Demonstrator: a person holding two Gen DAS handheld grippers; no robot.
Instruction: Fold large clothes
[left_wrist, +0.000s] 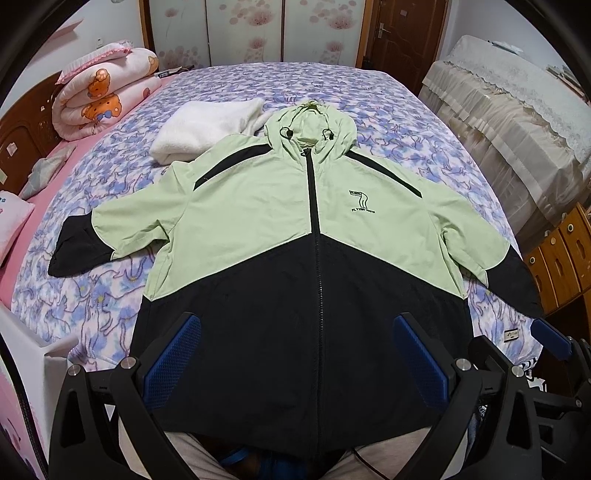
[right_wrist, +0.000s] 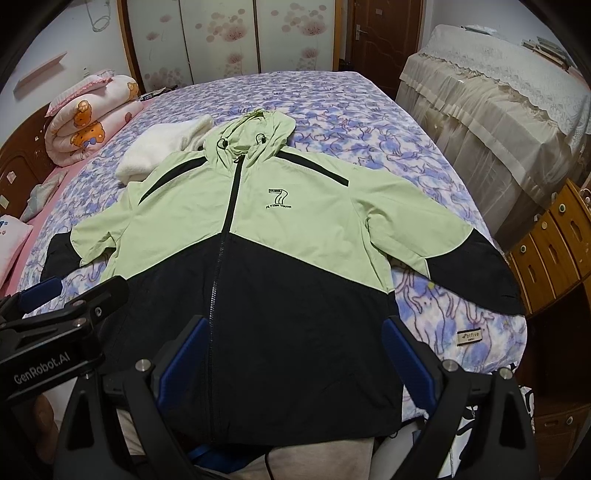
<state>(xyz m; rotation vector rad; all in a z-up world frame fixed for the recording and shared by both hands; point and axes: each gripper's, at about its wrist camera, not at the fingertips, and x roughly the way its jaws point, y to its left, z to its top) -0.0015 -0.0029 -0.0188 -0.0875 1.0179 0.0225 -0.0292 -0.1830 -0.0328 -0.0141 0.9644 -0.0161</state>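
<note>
Evidently ready for folding, the jacket (left_wrist: 295, 229) lies spread front-up on the bed (left_wrist: 424, 122), sleeves out (hood farthest away), just ahead of the left claw (left_wrist: 295, 354) and right claw (right_wrist: 291, 354), both released, gripping nothing.

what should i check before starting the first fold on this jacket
1. Jacket spread flat, front up, on the bed: ok.
2. Zipper closed: ok.
3. Both sleeves spread outward: ok, though the right cuff lies at the bed's edge.
4. Hood flat: not ok, slightly bunched.
5. White fleece apart from the jacket: not ok, it touches the shoulder.
6. Left gripper and right gripper open, holding nothing: ok.
</note>
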